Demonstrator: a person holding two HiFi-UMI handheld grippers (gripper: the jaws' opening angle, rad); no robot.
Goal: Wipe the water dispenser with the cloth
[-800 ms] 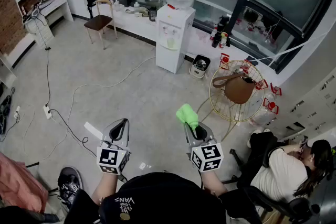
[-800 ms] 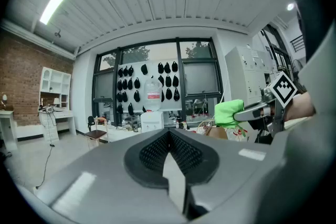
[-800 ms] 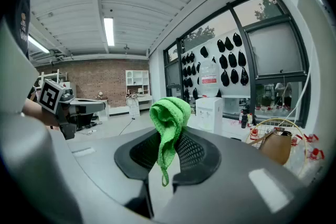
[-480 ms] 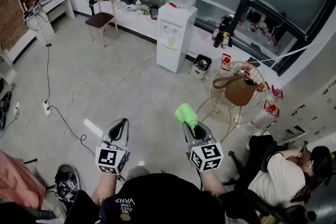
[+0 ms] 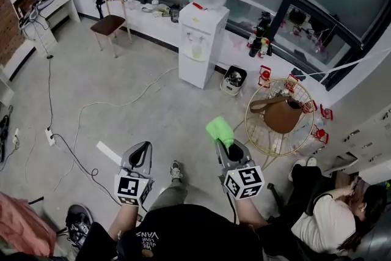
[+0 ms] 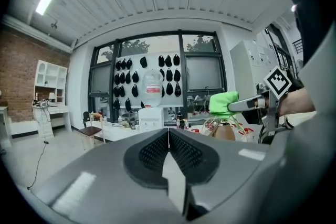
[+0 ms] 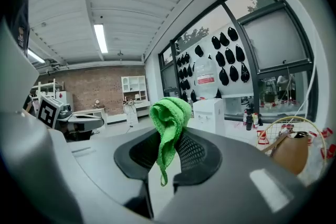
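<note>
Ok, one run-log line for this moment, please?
stage: pre-wipe | right gripper: shut on green fuzzy cloth | left gripper: shut, empty | white floor-standing water dispenser: far ahead, untouched

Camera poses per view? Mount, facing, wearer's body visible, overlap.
Head view: on the head, steeply down toward the dispenser; shows left gripper, right gripper, cloth, forearms.
Left gripper view: on left gripper, along its shut jaws toward the dispenser; right forearm at right.
Right gripper view: on right gripper, along jaws shut on cloth; left gripper at left.
Shared: all see the dispenser.
</note>
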